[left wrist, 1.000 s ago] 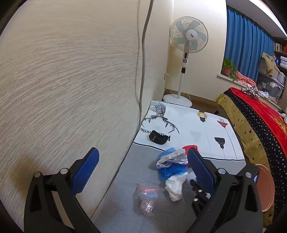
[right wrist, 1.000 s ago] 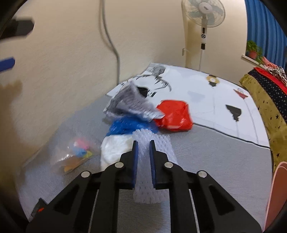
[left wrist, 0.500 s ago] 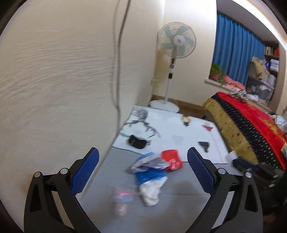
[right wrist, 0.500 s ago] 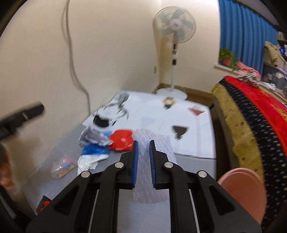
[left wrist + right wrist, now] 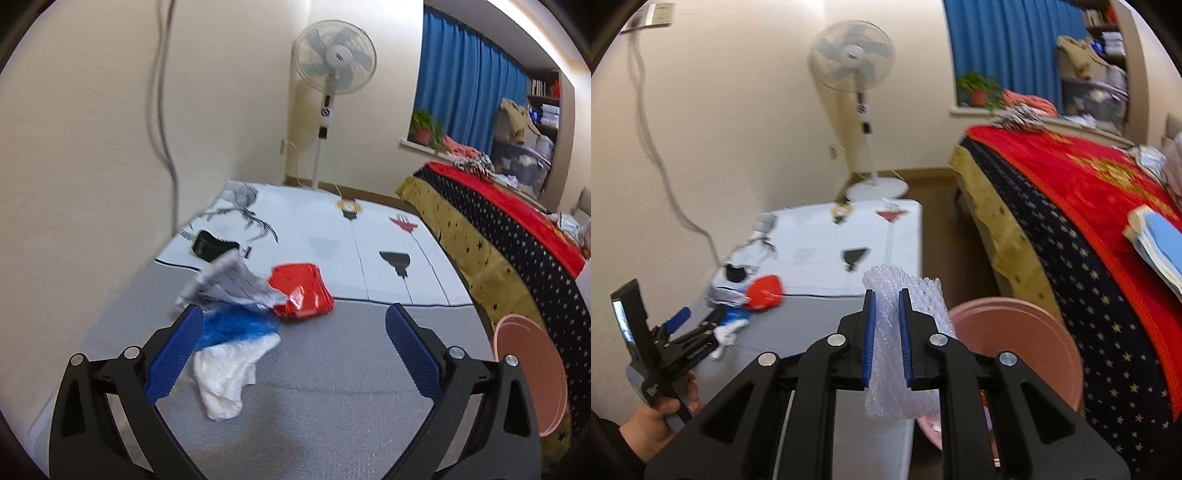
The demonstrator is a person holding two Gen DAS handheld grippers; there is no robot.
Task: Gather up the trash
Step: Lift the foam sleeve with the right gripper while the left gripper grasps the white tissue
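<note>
My right gripper is shut on a sheet of clear bubble wrap, held above the floor beside a pink bin. My left gripper is open and empty, low over a pile of trash on the grey mat: a white plastic bag, a blue bag, a grey-and-white printed wrapper and a red bag. In the right wrist view the left gripper shows at the lower left, held by a hand, with the red bag beyond it.
A black pouch lies on the white printed mat. A standing fan is at the far wall, and a cable hangs down the left wall. A bed with a red and starred cover runs along the right, the pink bin at its foot.
The right gripper rose and swung right with the bubble wrap, from over the trash pile to beside the pink bin. The left gripper dropped closer to the pile, still open.
</note>
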